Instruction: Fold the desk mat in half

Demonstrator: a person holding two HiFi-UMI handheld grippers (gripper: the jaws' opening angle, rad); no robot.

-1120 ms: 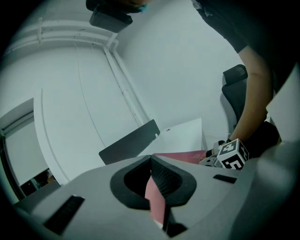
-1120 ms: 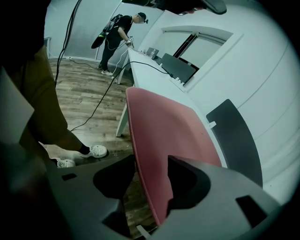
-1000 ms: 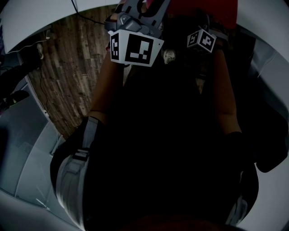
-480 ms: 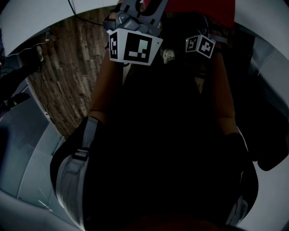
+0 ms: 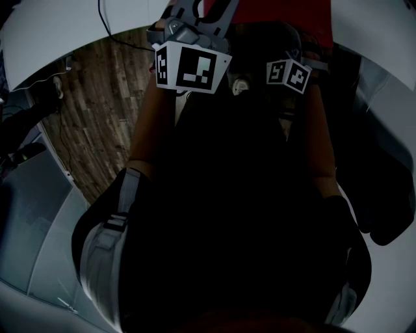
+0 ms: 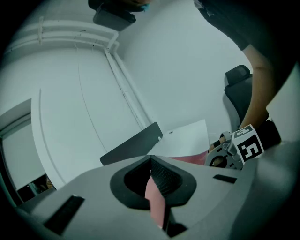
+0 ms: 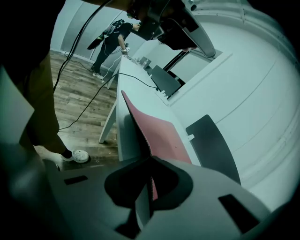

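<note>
The desk mat point(image 7: 161, 133) is pink-red on top with a dark underside. It lies on a white desk point(image 7: 125, 101), with its near edge lifted. My right gripper point(image 7: 149, 190) is shut on that edge, which runs up between its pads. My left gripper point(image 6: 153, 192) is shut on a pink strip of the same mat point(image 6: 190, 159). The left gripper view also shows the right gripper point(image 6: 234, 149) off to the right. In the head view both grippers sit at the top, seen by the left marker cube point(image 5: 192, 65) and the right marker cube point(image 5: 289, 73), in front of the red mat point(image 5: 286, 12).
A dark grey pad point(image 7: 213, 145) lies beyond the mat, and a dark flat panel point(image 6: 133, 144) lies farther along the desk. A black chair point(image 6: 238, 86) stands by the wall. Cables run across the wooden floor point(image 5: 97, 123). Another person point(image 7: 112, 40) stands far off.
In the head view both marker cubes have shifted slightly up and left. More of the white desk edge shows at the top left.
</note>
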